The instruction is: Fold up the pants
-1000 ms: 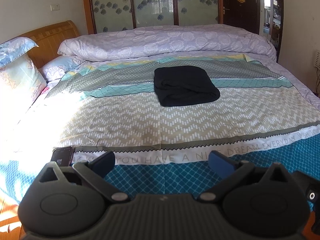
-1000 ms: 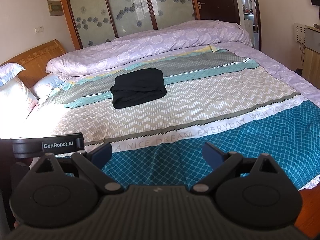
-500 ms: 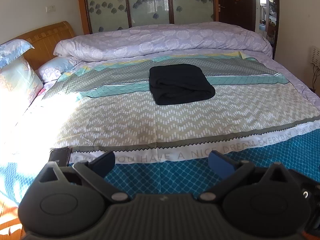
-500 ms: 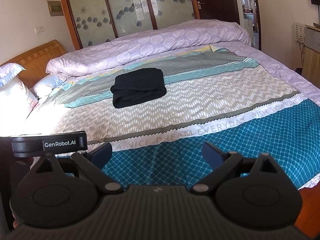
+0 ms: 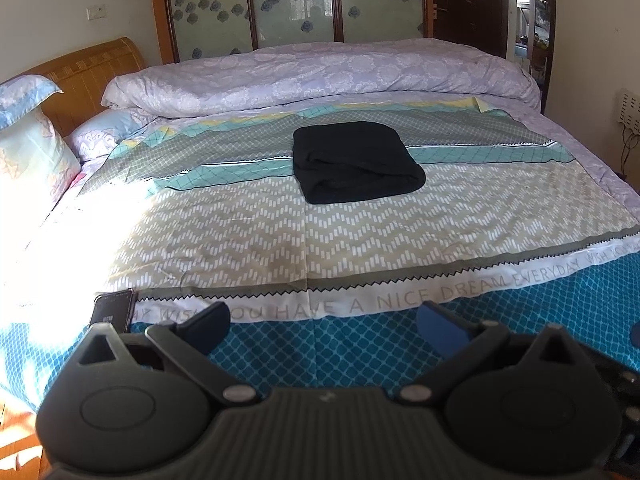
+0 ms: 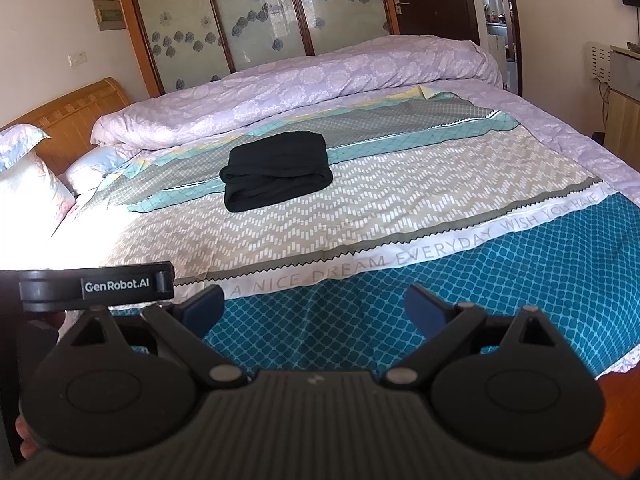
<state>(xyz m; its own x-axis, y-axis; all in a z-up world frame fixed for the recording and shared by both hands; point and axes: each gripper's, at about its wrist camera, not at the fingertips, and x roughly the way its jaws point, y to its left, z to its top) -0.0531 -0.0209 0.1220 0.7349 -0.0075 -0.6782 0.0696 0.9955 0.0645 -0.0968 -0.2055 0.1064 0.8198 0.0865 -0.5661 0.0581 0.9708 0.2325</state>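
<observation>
A: Pants point(image 5: 354, 162), left view first. Where do they lie?

B: Toward the far edge of the bed point(image 5: 280, 240), about midway between its side edges, just short of the rolled quilt point(image 5: 320, 76). They're a black, squared-off bundle, several layers thick, with the rounded fold facing the near edge. The left gripper point(image 5: 322, 318) hangs over the near edge, well apart from them, jaws spread wide and empty. A phone point(image 5: 112, 310) lies near the bed's near left corner.

A: And the right view?

B: Same bundle point(image 6: 276, 170), seen further left, toward the headboard point(image 6: 68, 120) end. The right gripper point(image 6: 314, 304) also sits over the near edge, jaws apart, nothing between them.

A: How would the cloth handle?

B: Soft, limp and light, I'd judge; not fragile or slippery. Lifted by one layer, the stack would likely sag and spill open.

A: So where to take hold?

B: If it needs moving, pinch through all layers at the two near corners, one gripper each. To my eye the folding looks finished.
</observation>
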